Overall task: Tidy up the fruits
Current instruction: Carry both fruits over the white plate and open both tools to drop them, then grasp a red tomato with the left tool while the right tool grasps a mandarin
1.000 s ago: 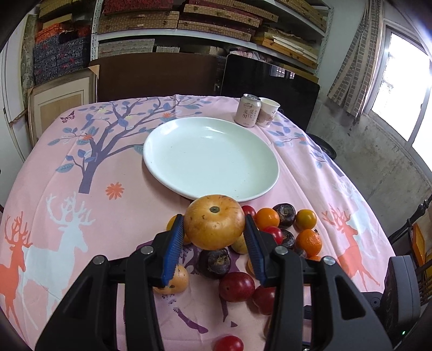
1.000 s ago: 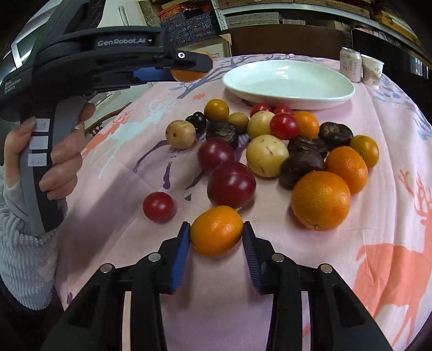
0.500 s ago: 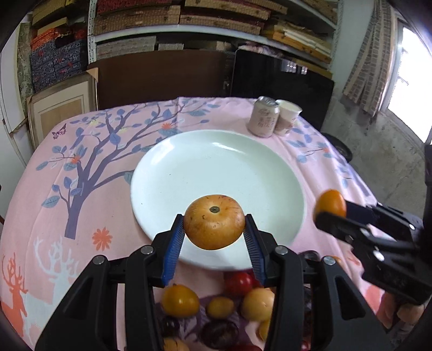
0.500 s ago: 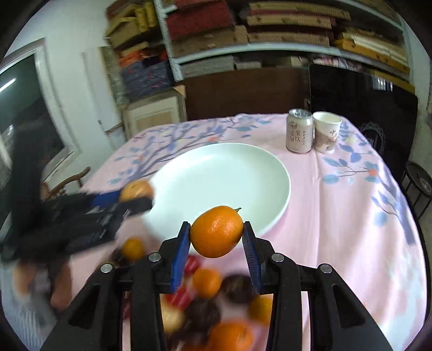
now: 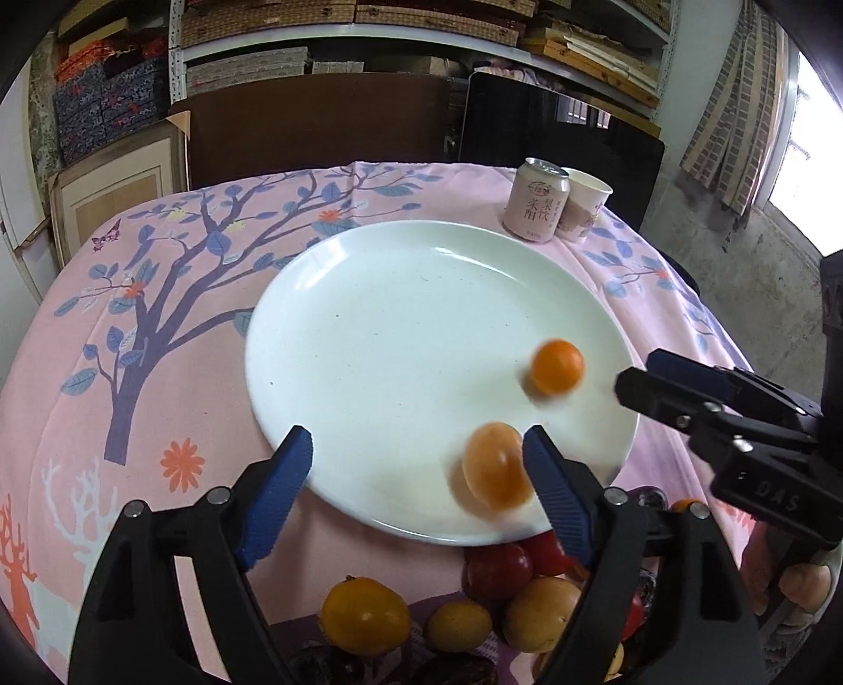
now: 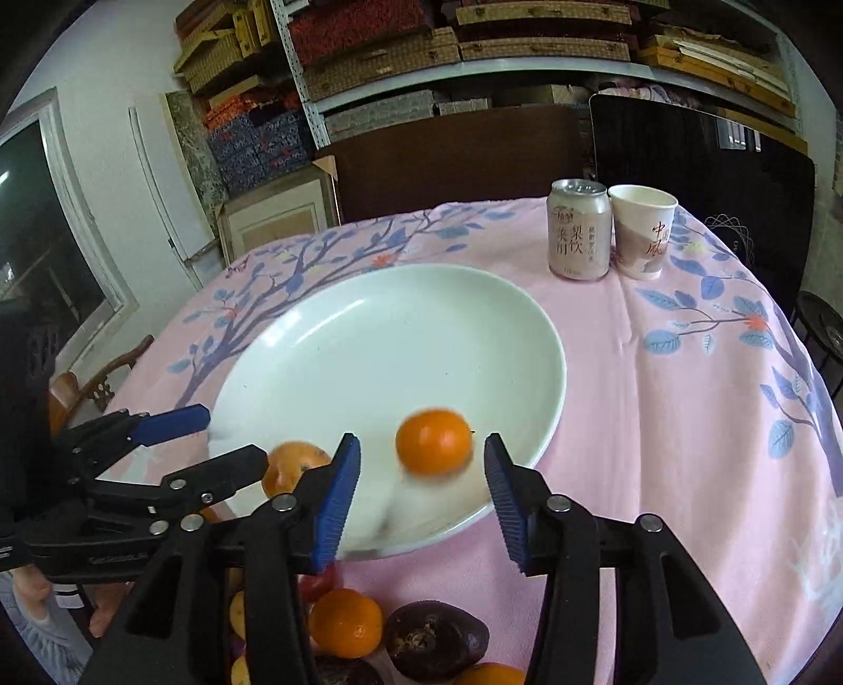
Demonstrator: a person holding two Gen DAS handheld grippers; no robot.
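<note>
Fingers of your left gripper (image 5: pixel 416 463) have just spread, and the pale orange fruit (image 5: pixel 498 466), blurred, sits on the white plate (image 5: pixel 369 337) beside the right-hand finger. Your right gripper (image 6: pixel 421 469) has likewise just been opening; the tangerine (image 6: pixel 434 448) lies loose between its fingers over the plate's near rim. Remaining fruits (image 5: pixel 366 614) crowd the tabletop (image 5: pixel 158 295) below.

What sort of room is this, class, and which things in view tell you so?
Probably a storeroom or workroom at home, used for eating too: shelves stacked with woven boxes, framed boards leaning against the wall, and a table under a pink printed cloth bearing a plate.
</note>
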